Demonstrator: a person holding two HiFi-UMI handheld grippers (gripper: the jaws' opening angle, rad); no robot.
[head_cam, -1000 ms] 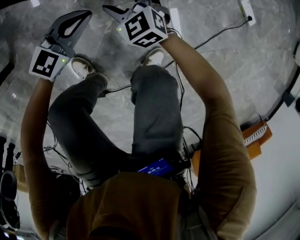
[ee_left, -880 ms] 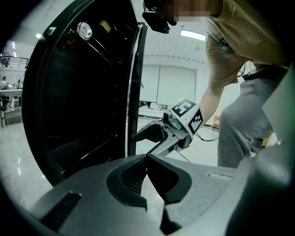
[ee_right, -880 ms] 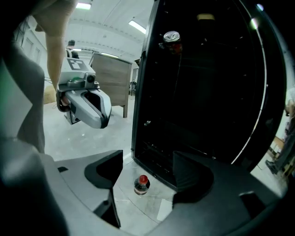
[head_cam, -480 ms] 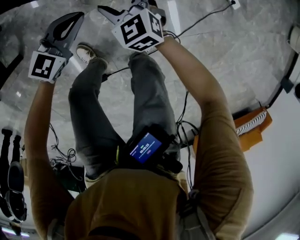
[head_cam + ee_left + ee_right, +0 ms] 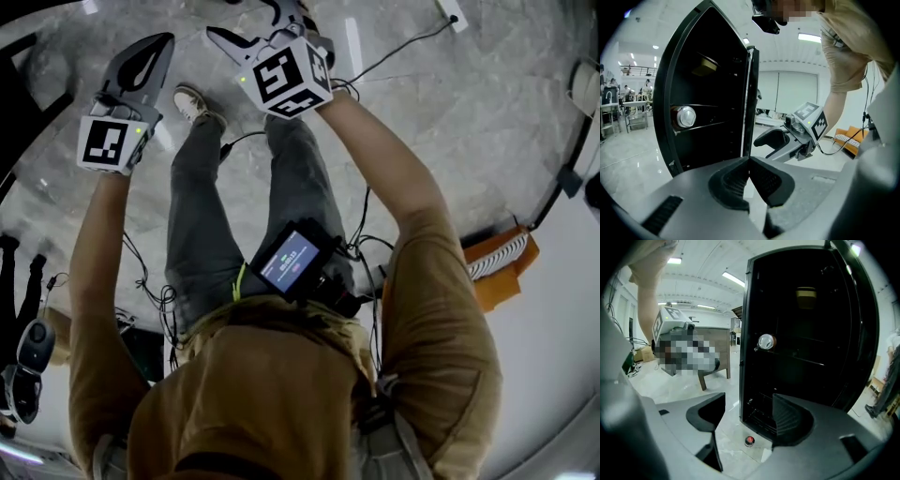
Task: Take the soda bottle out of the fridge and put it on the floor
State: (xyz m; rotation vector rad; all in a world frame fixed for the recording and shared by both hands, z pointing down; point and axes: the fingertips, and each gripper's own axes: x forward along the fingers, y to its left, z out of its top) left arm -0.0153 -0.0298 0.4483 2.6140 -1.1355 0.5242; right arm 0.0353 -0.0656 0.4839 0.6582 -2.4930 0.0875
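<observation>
The black fridge (image 5: 708, 70) stands open in both gripper views. The soda bottle (image 5: 686, 116) lies on its side on a middle shelf, its silver end (image 5: 765, 341) facing out. My left gripper (image 5: 749, 161) is shut on nothing, held in the air short of the fridge. My right gripper (image 5: 747, 411) is open and empty, also short of the fridge, and shows to the right in the left gripper view (image 5: 776, 140). In the head view both grippers (image 5: 159, 47) (image 5: 262, 21) are raised ahead of the person, over the marble floor (image 5: 450, 103).
A yellowish thing (image 5: 806, 292) sits on the fridge's top shelf. A small round thing with a red top (image 5: 749, 441) stands on the floor before the fridge. Cables (image 5: 394, 52) trail over the floor. An orange seat (image 5: 506, 262) is at the right, a wooden table (image 5: 717, 341) left of the fridge.
The person has stepped forward, the legs stretching out under the body. Both grippers stay raised ahead; the left one has shifted slightly right.
</observation>
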